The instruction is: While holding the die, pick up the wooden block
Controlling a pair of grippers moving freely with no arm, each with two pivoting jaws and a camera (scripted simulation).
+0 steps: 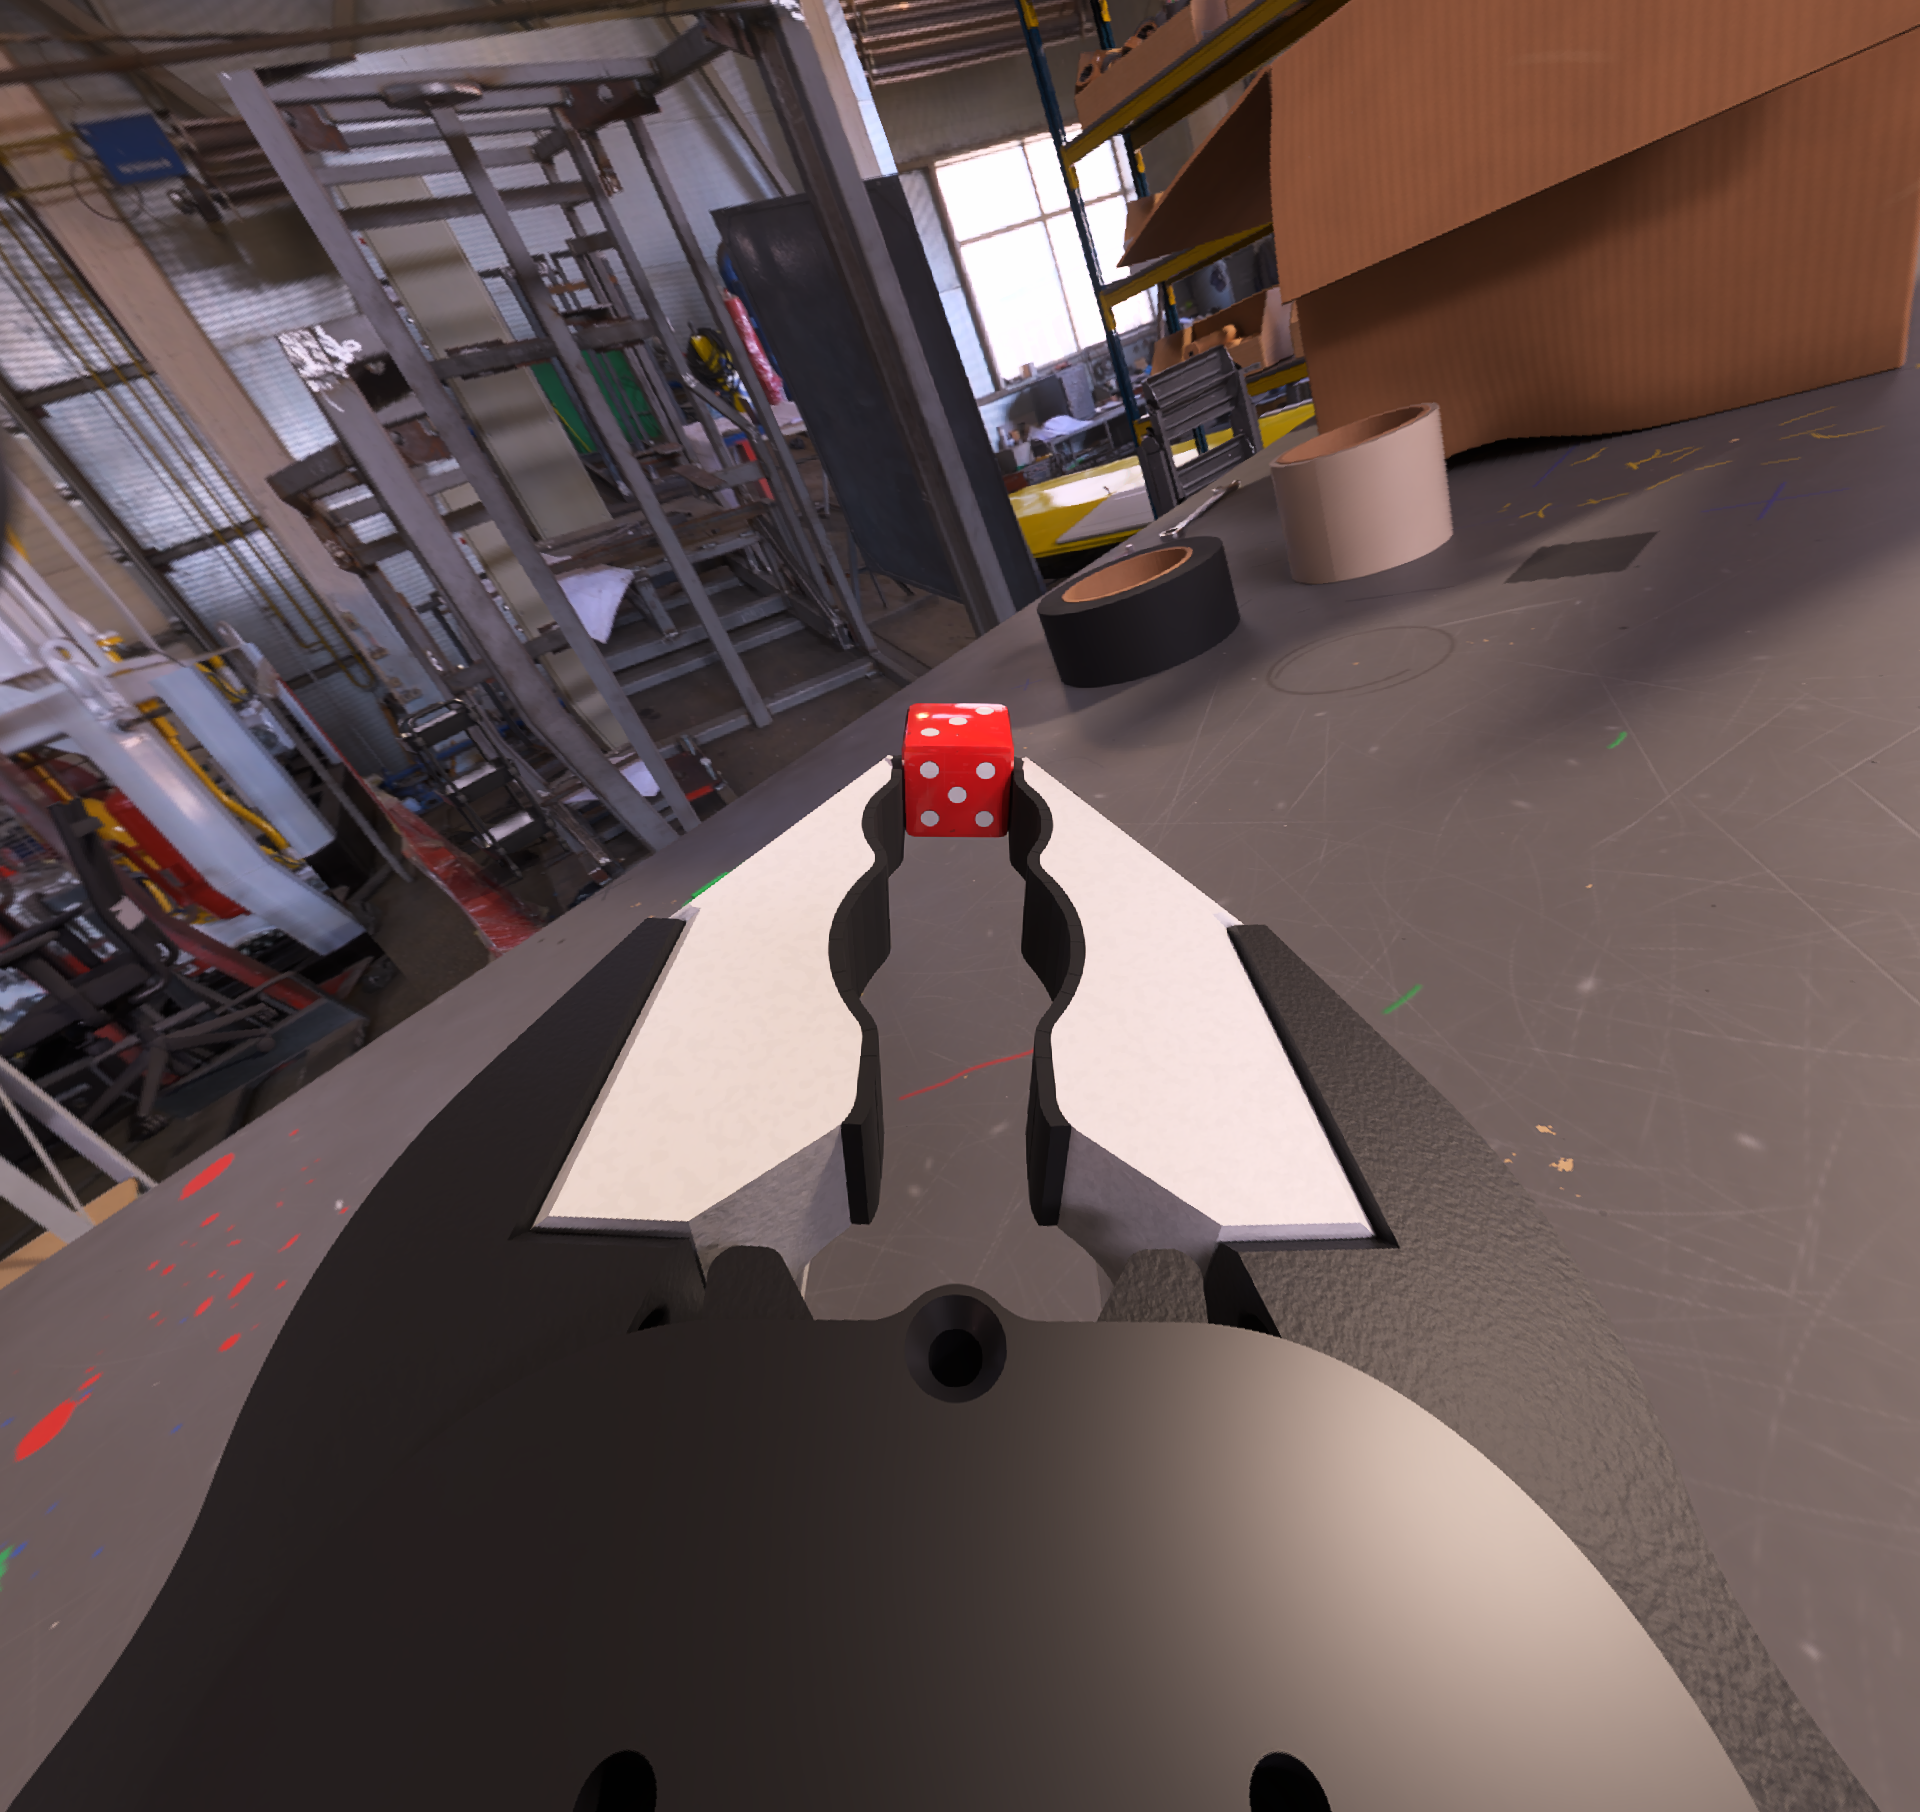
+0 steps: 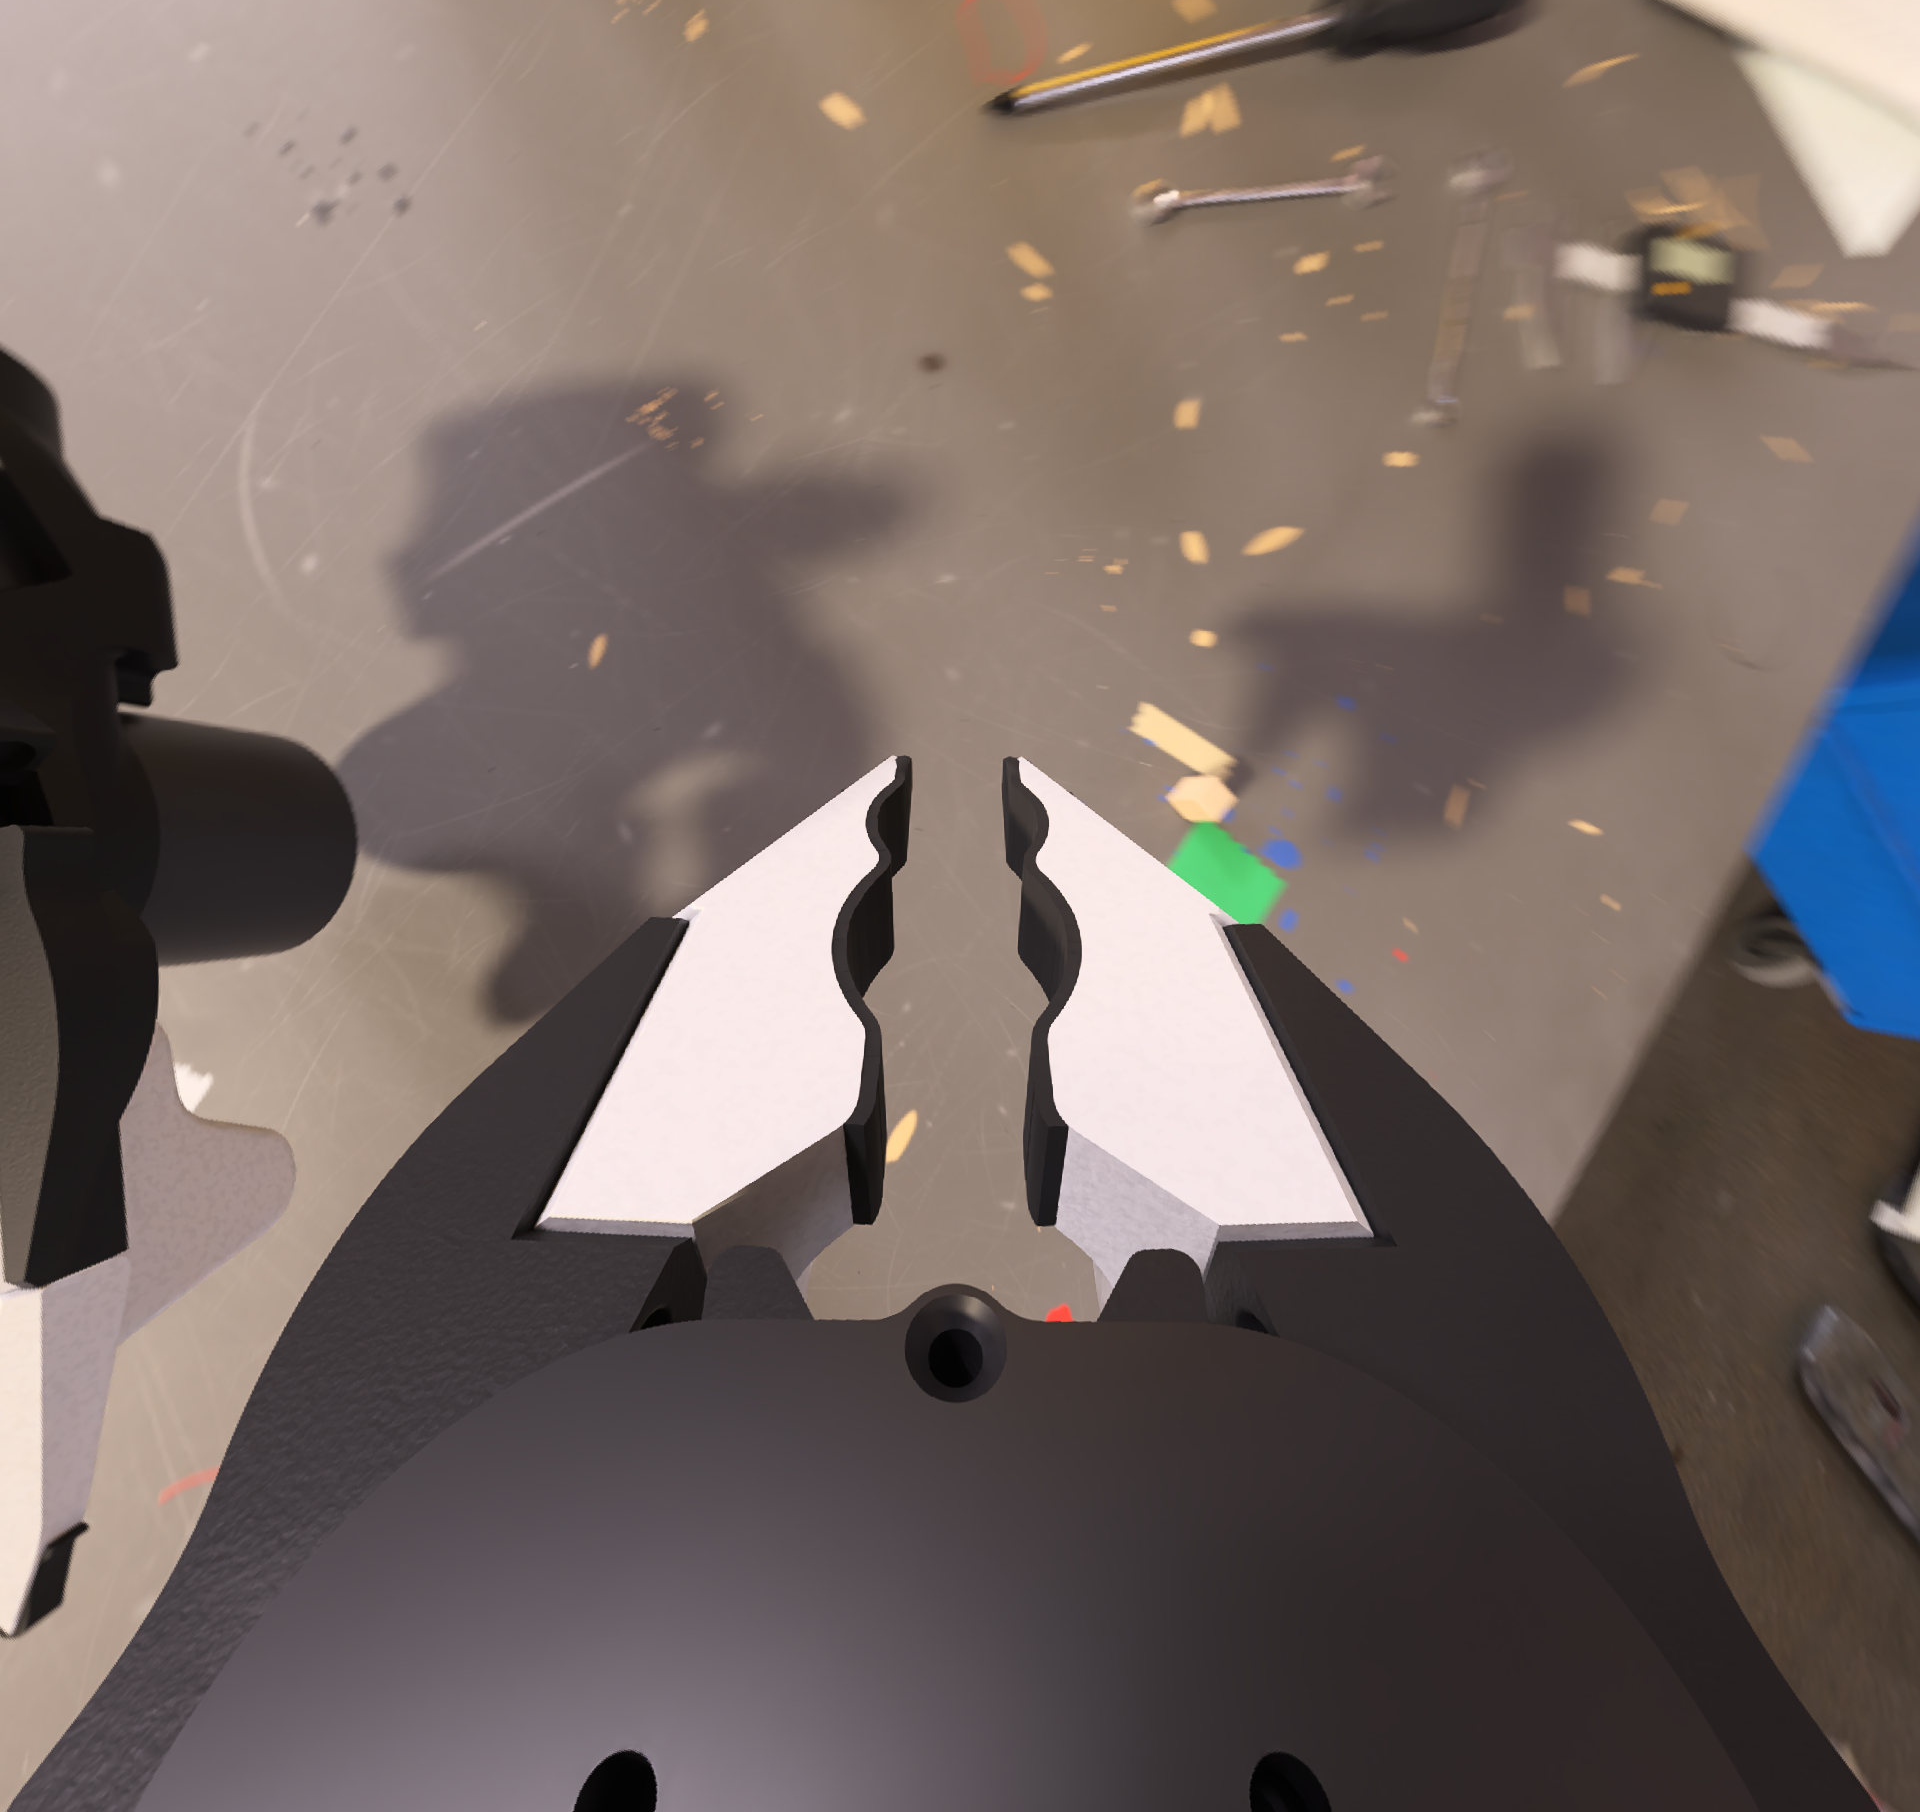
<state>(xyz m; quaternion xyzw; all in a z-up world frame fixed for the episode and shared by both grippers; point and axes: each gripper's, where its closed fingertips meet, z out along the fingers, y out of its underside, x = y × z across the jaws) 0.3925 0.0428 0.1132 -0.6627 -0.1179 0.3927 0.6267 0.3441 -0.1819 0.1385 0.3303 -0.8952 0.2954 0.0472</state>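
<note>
Here the left gripper (image 1: 957,775) pinches the red die (image 1: 956,771) at its fingertips; the right gripper (image 2: 957,786) — jaws narrowly parted — holds nothing.

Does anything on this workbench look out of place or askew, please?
Nothing looks damaged. The die sits squarely in the left gripper; only wood chips litter the table.

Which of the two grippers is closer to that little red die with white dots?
The left gripper: the small red die with white dots sits clamped between its fingertips. The right gripper hangs empty over the grey table, with no die in its view.
</note>
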